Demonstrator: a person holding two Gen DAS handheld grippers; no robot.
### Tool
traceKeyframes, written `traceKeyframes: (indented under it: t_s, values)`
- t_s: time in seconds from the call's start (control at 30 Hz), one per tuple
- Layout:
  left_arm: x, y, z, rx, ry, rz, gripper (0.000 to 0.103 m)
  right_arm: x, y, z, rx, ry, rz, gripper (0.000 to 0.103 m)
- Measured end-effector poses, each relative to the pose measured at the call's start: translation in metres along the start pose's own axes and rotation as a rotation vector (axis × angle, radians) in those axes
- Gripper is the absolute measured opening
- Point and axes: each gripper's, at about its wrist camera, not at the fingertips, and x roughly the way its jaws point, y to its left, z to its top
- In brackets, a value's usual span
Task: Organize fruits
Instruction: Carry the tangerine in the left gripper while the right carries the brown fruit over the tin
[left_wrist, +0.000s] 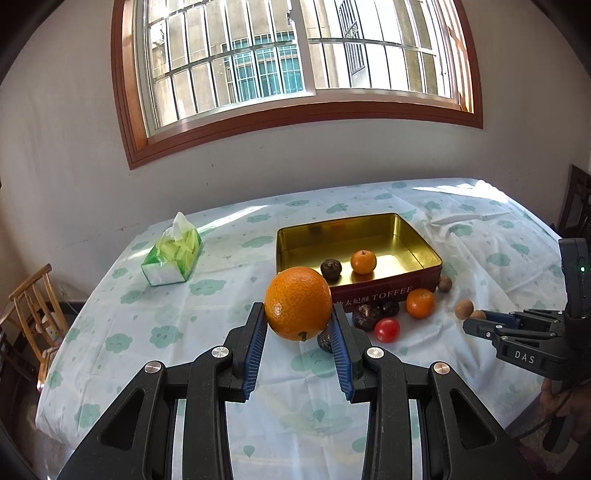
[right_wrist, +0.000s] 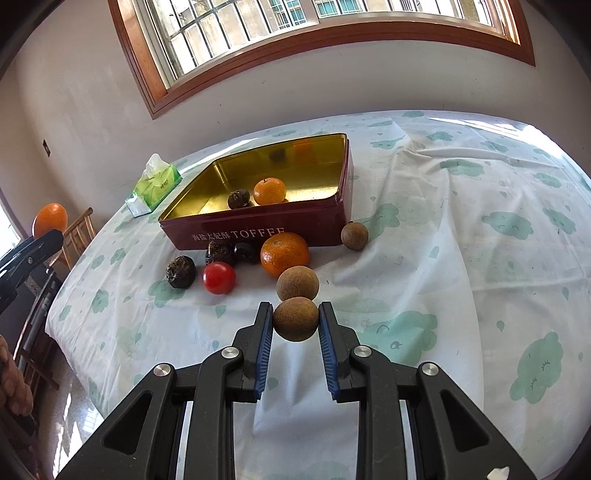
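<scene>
My left gripper (left_wrist: 299, 314) is shut on a large orange (left_wrist: 298, 302), held above the tablecloth in front of the red toffee tin (left_wrist: 406, 236). Inside the tin lie a small mandarin (left_wrist: 363, 261) and a dark wrinkled fruit (left_wrist: 330, 269). My right gripper (right_wrist: 295, 321) is shut on a brown longan (right_wrist: 295, 319), just above the cloth. Close behind it lie a second longan (right_wrist: 297, 283), a mandarin (right_wrist: 284, 254), a cherry tomato (right_wrist: 219, 277) and three dark wrinkled fruits (right_wrist: 180, 271). A third longan (right_wrist: 354, 236) rests by the tin's right corner.
A green tissue pack (left_wrist: 173, 254) lies left of the tin. The table (right_wrist: 480, 258) wears a wrinkled cloud-print cloth and stands against the wall under a window. A wooden chair (left_wrist: 33, 310) stands off the table's left edge. A hand (right_wrist: 11, 384) shows at the left edge.
</scene>
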Motion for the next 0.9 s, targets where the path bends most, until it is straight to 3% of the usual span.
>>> traceKeyframes:
  t_s: [0.9]
  values:
    - [0.015,-0.010,0.013,0.022,0.012,-0.008,0.035,-0.023,0.028,0.035,-0.024,-0.083,0.093,0.024]
